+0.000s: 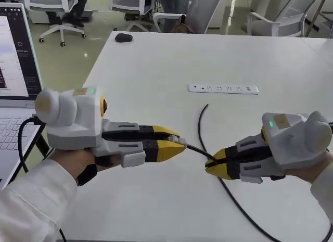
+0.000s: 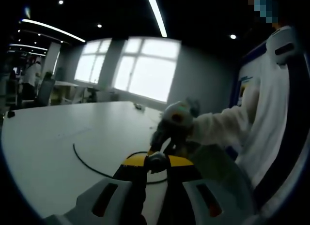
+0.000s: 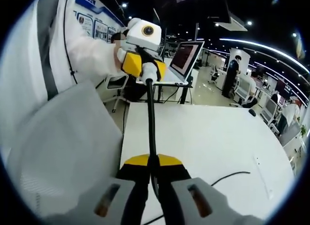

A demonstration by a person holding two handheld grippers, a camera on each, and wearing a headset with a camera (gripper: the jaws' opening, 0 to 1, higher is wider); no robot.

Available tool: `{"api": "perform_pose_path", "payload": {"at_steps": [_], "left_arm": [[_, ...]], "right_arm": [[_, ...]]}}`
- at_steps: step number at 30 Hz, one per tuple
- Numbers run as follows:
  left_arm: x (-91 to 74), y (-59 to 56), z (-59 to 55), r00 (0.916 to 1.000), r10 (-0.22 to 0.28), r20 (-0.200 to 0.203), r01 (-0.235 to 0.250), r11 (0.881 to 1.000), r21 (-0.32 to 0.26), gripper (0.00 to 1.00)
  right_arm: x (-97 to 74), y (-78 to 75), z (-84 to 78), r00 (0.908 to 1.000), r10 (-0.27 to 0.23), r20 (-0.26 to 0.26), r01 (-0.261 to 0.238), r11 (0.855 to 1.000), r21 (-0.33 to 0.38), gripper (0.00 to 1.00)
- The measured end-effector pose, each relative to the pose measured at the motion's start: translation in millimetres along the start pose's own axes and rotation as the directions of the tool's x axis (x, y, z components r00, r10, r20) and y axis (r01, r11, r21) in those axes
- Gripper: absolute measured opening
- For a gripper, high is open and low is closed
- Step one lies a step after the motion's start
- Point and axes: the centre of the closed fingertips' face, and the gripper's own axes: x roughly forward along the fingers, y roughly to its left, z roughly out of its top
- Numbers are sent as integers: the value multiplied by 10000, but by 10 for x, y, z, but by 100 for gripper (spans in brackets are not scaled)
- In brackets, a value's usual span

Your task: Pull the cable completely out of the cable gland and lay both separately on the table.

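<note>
Cable gland (image 1: pixel 183 142) clenched at the tips of the left claw (image 1: pixel 176 140), cable (image 1: pixel 199 128) stretched from it to the right claw (image 1: pixel 212 163) and gripped there, both held just above the white tabletop (image 1: pixel 156 65), cable slack laid across it, power strip (image 1: pixel 222 89) beyond.

The white table (image 1: pixel 156 60) carries a white power strip (image 1: pixel 223 89) toward 1 o'clock, a dark mouse (image 1: pixel 123 38) at 11 o'clock, and a black cable (image 1: pixel 199 125) trailing off toward 5 o'clock.

My left tool (image 1: pixel 181 141) and right tool (image 1: pixel 209 164) point tip to tip, close together, jaws clamped shut, my white-sleeved arms reaching in from either side.
</note>
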Motion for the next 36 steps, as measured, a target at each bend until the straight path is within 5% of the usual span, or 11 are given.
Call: {"api": "perform_pose_path", "payload": {"at_steps": [7, 14, 25, 36], "left_arm": [[-64, 69, -74, 9996, 237, -122, -238, 9996, -123, 16], [-141, 110, -175, 9992, 356, -152, -363, 9985, -420, 16], [-180, 177, -327, 9981, 596, -145, -608, 9926, -1055, 16], [-266, 241, -510, 9941, 994, -426, -1051, 9810, -1629, 16]], "right_arm": [[113, -119, -222, 9995, -39, -316, 47, 9996, 277, 3], [253, -253, -593, 9889, -448, -1414, 530, 9971, 549, 2], [619, -377, -1064, 9771, -284, -2110, 560, 9904, 1261, 4], [923, -347, -1306, 9714, 225, -2365, 203, 9840, 1769, 6]]}}
